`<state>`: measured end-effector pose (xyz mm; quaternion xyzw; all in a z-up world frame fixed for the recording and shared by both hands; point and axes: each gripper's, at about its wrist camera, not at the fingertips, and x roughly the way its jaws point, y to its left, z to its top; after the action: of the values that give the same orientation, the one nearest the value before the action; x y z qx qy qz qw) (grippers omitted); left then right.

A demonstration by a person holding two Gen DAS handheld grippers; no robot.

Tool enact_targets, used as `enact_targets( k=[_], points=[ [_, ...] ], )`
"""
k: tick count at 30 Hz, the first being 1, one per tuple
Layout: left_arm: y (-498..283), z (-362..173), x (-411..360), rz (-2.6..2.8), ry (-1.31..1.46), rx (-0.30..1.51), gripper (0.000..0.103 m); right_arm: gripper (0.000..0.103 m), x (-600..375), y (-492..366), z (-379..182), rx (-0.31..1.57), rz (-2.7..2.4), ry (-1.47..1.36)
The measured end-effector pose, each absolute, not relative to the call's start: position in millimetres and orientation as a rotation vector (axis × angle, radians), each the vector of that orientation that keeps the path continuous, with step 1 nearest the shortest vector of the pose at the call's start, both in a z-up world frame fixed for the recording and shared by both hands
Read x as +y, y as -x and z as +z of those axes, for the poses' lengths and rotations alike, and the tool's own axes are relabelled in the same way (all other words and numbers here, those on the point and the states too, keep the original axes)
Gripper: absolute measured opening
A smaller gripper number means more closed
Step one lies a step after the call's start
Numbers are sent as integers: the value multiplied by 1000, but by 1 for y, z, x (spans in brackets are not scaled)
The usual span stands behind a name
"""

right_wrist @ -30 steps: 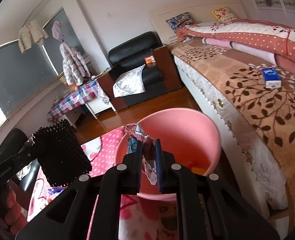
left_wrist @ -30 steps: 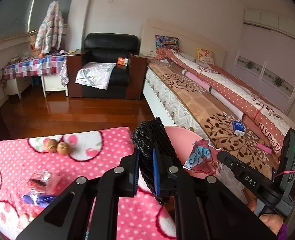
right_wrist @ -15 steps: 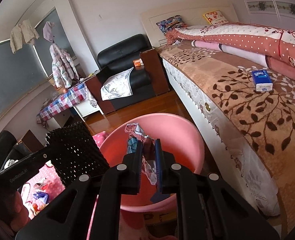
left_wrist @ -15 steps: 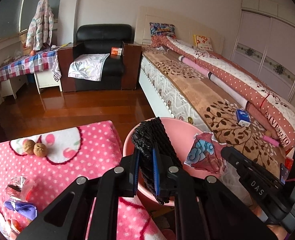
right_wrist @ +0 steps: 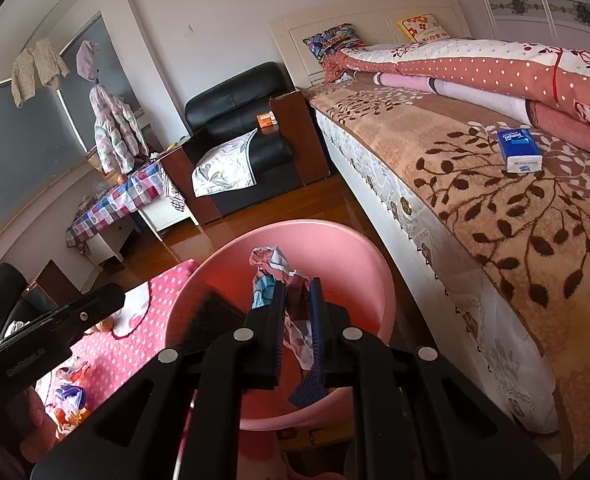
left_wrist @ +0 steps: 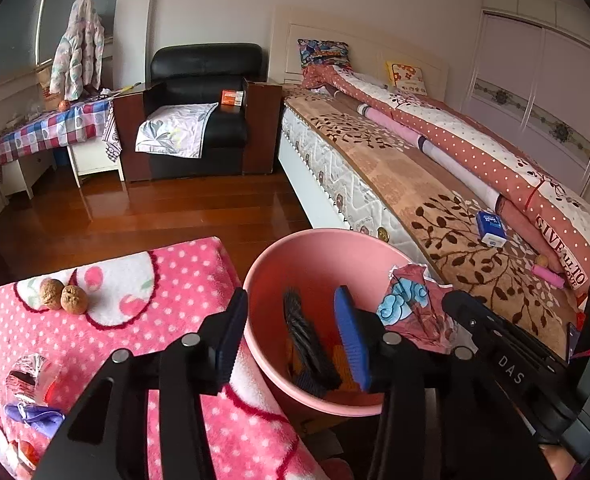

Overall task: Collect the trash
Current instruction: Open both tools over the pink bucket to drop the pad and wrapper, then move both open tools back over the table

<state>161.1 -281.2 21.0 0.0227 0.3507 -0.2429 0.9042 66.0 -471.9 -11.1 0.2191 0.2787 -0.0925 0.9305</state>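
Black mesh foam sleeve, released, lying inside the pink basin between and below the parted pads of the left gripper; long axis running from the near wall toward the basin's far side, one end up, tilted. Jaws of the left gripper just opened, spread wide, no pad touching the sleeve. Crumpled printed wrapper pinched in the right gripper, jaws pressed together on it, held directly above the basin's open mouth; upper end of the wrapper sticking up and away from the fingers, lower end hanging between them. Drop path for the wrapper judged straight down. Right gripper the nearer to the basin's centre. Further wrappers on the pink dotted cloth, beside the basin, left-hand side; two walnuts farther back.
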Motion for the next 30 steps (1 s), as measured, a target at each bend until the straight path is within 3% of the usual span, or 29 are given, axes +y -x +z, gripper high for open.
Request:
enact_targets(
  k=[7, 11, 30],
  points=[
    [-157, 24, -269, -489, -26, 725, 48, 14, -472, -70, -15, 593, -169, -467],
    [-154, 27, -260, -482, -20, 721, 50, 38, -469, -68, -13, 580, -164, -476],
    [-125, 47, -187, -406, 54, 682, 54, 39, -427, -47, 7, 566, -103, -426]
  ],
)
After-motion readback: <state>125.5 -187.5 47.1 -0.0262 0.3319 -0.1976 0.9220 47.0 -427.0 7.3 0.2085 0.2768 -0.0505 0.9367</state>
